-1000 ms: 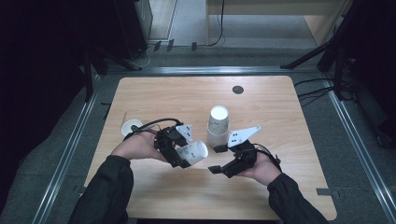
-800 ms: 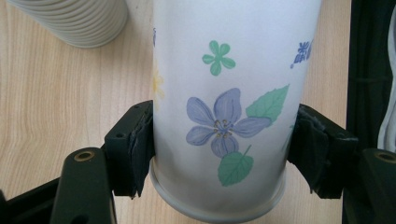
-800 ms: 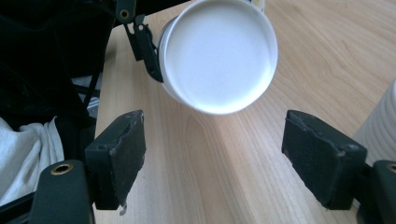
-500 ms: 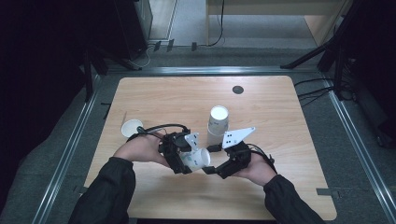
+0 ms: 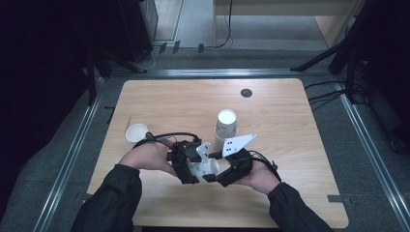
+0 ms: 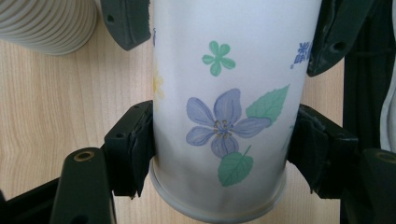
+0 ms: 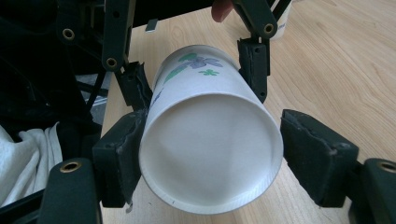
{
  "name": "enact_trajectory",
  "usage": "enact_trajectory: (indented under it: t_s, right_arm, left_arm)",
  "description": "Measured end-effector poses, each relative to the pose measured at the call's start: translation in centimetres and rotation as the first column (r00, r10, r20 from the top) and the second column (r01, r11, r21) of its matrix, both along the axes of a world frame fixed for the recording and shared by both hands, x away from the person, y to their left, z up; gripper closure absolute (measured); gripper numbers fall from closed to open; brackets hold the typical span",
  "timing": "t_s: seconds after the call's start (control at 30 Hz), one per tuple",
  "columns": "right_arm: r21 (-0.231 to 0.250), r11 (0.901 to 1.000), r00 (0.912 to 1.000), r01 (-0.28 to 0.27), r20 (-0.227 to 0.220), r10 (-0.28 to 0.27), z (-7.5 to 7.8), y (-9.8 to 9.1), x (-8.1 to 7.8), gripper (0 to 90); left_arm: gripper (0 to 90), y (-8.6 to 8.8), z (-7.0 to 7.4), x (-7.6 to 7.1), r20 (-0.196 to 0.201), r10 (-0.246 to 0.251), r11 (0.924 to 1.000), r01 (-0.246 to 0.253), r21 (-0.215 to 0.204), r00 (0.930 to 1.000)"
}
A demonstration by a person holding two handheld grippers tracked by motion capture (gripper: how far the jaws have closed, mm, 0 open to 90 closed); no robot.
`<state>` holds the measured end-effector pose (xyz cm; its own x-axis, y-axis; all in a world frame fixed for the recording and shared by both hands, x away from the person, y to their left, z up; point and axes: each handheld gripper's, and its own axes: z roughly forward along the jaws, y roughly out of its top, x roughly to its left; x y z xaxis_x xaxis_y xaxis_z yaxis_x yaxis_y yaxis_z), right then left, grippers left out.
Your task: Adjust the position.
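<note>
White paper cups, three on the light wooden table [image 5: 300, 145] from above: small cup [image 5: 137, 132] at left, tall ribbed stack [image 5: 225, 124] mid-table, flowered paper cup [image 5: 208, 167] sideways between left gripper [image 5: 192, 170] and right gripper [image 5: 216, 178].

Left gripper view: jaws clenched on flowered cup.

Right gripper view: jaws just closing around cup rim, left pad touching, right pad apart.

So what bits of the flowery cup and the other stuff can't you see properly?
- Flowery cup: in the high view the two grippers and hands cover most of it.
- Its open mouth: cut off by the top edge in the left gripper view.
- Ribbed cup: cut off at the corner there.
- Right gripper: one finger touches the cup; a gap shows at the other finger.
- Small cup: too small to see inside.
</note>
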<state>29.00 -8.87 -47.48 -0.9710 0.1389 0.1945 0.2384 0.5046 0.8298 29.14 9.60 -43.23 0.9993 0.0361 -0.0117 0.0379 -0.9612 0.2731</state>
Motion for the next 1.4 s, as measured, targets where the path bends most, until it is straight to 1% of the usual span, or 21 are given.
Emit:
enact_trajectory:
  t_s: [0.1,0.2,0.27,0.4,0.47,0.5,0.57,0.67,0.7,0.77,0.8,0.87,0.97,1.03,1.1,1.13,1.17,1.23,1.27,1.37,1.4]
  right_arm:
    - [-0.003,1.0000,1.0000,-0.006,-0.005,0.006,0.0,0.1,-0.1,28.0]
    - [-0.002,0.9999,0.9999,-0.011,0.002,0.011,0.0,0.1,0.0,29.7]
    - [-0.001,0.9999,0.9999,-0.017,0.000,0.017,0.0,0.1,-0.1,33.3]
    - [-0.012,0.9997,0.9997,-0.022,0.007,0.022,0.2,0.1,-0.2,34.3]
    - [-0.014,0.9995,0.9995,-0.028,0.014,0.028,0.2,0.2,-0.2,34.5]
    - [-0.017,0.9996,0.9994,-0.024,0.026,0.024,0.3,0.2,-0.3,34.7]
    - [-0.020,0.9995,0.9994,-0.023,0.027,0.023,0.3,0.1,-0.3,34.8]
    - [-0.016,0.9996,0.9994,-0.022,0.027,0.023,0.4,0.0,-0.2,34.7]
    - [-0.008,0.9997,0.9993,-0.025,0.029,0.025,0.5,-0.1,-0.1,34.7]
    - [-0.001,0.9997,0.9994,-0.023,0.026,0.023,0.7,-0.4,-0.1,34.7]
    - [0.002,0.9998,0.9993,-0.021,0.029,0.021,0.7,-0.5,-0.1,34.7]
    - [0.002,0.9998,0.9995,-0.019,0.024,0.018,0.8,-0.8,0.0,34.7]
    - [0.008,0.9999,0.9997,-0.010,0.024,0.010,0.9,-1.2,0.1,34.6]
    - [0.010,0.9999,0.9998,-0.007,0.018,0.007,0.9,-1.5,0.1,34.6]
    - [0.012,0.9999,0.9999,-0.003,0.017,0.002,1.0,-1.8,0.1,34.6]
    - [0.014,0.9999,0.9998,-0.001,0.018,0.001,1.1,-1.9,0.1,34.6]
    - [0.018,0.9998,0.9997,0.000,0.026,0.000,1.1,-2.0,0.2,34.6]
    - [0.018,0.9998,0.9995,0.001,0.031,-0.002,1.3,-2.4,0.1,34.6]
    - [0.021,0.9998,0.9991,0.004,0.042,-0.005,1.4,-2.5,0.2,34.6]
    - [0.027,0.9996,0.9994,0.012,0.033,-0.013,1.5,-3.1,0.3,34.6]
    - [0.027,0.9994,0.9992,0.019,0.034,-0.020,1.6,-3.3,0.3,34.6]
  left_arm:
    - [28.7,0.0,0.0,0.0,-0.001,0.003,1.0000,-0.003,-0.004,1.0000]
    - [28.7,-0.1,0.0,-0.1,0.007,0.000,0.9999,0.000,-0.013,1.0000]
    - [28.6,-0.1,0.0,-0.1,0.012,-0.003,0.9999,0.003,-0.017,0.9999]
    - [28.0,0.1,-0.1,-0.1,0.010,-0.019,0.9994,0.019,-0.029,0.9998]
    - [27.8,0.2,-0.2,-0.1,0.011,-0.017,0.9991,0.017,-0.038,0.9998]
    - [27.5,0.2,-0.2,0.0,0.008,-0.014,0.9991,0.014,-0.041,0.9999]
    - [26.5,0.2,-0.3,0.1,-0.005,-0.005,0.9990,0.005,-0.045,1.0000]
    - [19.1,0.3,-0.3,0.2,-0.013,0.015,0.9982,-0.016,-0.058,0.9998]
    - [18.0,0.4,-0.3,0.3,-0.029,0.016,0.9974,-0.018,-0.070,0.9995]
    - [15.8,0.6,-0.4,0.4,-0.046,0.019,0.9955,-0.023,-0.091,0.9987]
    - [14.8,0.7,-0.4,0.4,-0.049,0.024,0.9948,-0.028,-0.098,0.9985]
    - [12.9,1.0,-0.4,0.5,-0.048,0.030,0.9928,-0.036,-0.114,0.9984]
    - [12.6,1.4,-0.3,0.8,-0.051,0.059,0.9883,-0.066,-0.138,0.9969]
    - [12.6,1.7,-0.3,0.8,-0.051,0.069,0.9849,-0.076,-0.156,0.9963]
    - [12.7,2.2,-0.3,0.8,-0.040,0.068,0.9829,-0.074,-0.169,0.9969]
    - [12.8,2.4,-0.3,0.8,-0.045,0.076,0.9811,-0.083,-0.175,0.9961]
    - [12.8,2.7,-0.3,0.8,-0.040,0.084,0.9791,-0.090,-0.182,0.9956]
    - [12.8,3.2,-0.4,0.9,-0.052,0.096,0.9757,-0.104,-0.193,0.9940]
    - [12.8,3.5,-0.5,0.9,-0.054,0.104,0.9724,-0.113,-0.204,0.9932]
    - [12.8,4.1,-0.5,0.8,-0.048,0.120,0.9687,-0.127,-0.213,0.9916]
    - [12.8,4.4,-0.6,0.8,-0.053,0.128,0.9657,-0.137,-0.220,0.9903]
